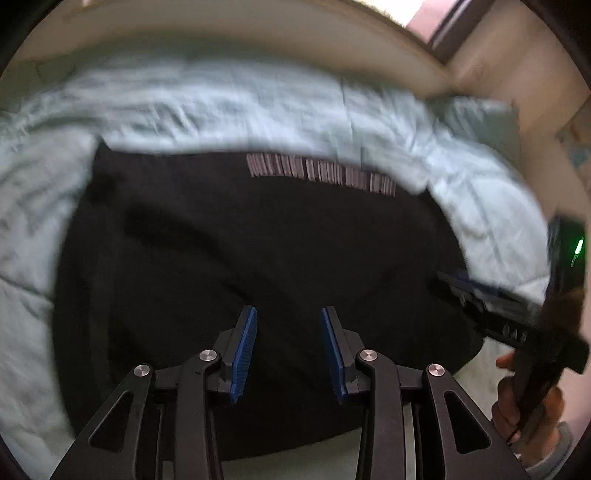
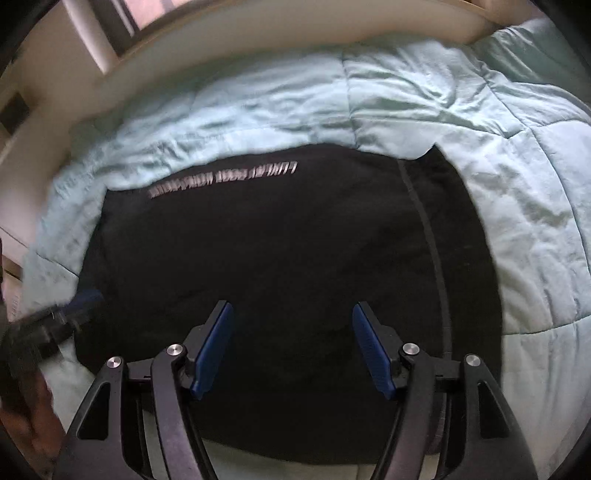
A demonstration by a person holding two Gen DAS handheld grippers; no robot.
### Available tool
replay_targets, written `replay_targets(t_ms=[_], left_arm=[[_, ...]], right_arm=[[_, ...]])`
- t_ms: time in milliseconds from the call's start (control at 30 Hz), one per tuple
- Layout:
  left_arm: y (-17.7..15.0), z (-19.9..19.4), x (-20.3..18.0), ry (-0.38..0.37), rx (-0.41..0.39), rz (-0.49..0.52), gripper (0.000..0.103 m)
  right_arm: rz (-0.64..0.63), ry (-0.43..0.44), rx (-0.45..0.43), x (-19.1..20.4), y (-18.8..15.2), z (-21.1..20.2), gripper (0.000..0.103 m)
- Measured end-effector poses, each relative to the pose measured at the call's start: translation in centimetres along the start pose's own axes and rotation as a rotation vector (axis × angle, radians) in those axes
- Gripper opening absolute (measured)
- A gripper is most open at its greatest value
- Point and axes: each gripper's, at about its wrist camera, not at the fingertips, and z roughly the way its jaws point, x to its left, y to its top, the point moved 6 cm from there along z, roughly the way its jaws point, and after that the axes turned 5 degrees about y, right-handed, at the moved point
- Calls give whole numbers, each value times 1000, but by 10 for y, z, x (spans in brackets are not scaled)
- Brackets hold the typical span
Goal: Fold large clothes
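- Both grippers, left gripper [image 1: 289,314] and right gripper [image 2: 291,310], are hovering with jaws apart, gripping nothing.
- Black garment [image 2: 277,266] is lying spread on the quilt [image 2: 424,96].
- Pinching quilt along with cloth is risking a dragged, crooked fold.

A black garment [image 2: 280,258] with pale lettering [image 2: 221,179] lies on a light mint-blue quilted comforter [image 2: 461,110].

A rumpled pale-blue quilt [image 2: 424,99] spreads ahead of both grippers; beyond it a cream headboard [image 2: 258,33], then a daylit window [image 2: 147,11].
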Motion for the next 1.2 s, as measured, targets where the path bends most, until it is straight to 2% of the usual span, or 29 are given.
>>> replay_targets(t_ms=[67,133,233,300,400,500,533,600,667,833,933,1033,1200], left_arm=[[-7,29,2,51,29,1,37],[-5,54,11,41,75,-46,38],[5,61,16,18,102,-87,38],[9,53,14,5,110,-87,38],[27,29,9,-46,58,-74,38],[58,17,10,-81,5,-109,39],[67,19,12,-86,-1,-122,42],[82,44,24,-21,40,-136,43],[84,70,33,-34,88,-173,43],[91,93,41,-28,103,-158,43],[92,86,41,-54,103,-137,43],[88,68,40,-101,94,-129,43],[70,26,52,-56,57,-122,43]], right_arm=[[-15,-54,88,-1,-10,34,69],[3,-54,113,-6,-16,52,71],[-1,-59,127,-8,-15,61,71],[-6,-58,144,-6,-10,52,71],[-52,-37,80,4,9,25,70],[-70,-32,10,13,38,12,70],[-66,-42,8,13,48,17,70],[-40,-67,44,4,62,39,70],[12,-40,122,-11,66,72,71],[66,3,172,-27,68,101,74],[55,21,168,-28,69,96,75],[80,79,135,-32,68,73,75],[131,154,78,-35,49,24,75]])
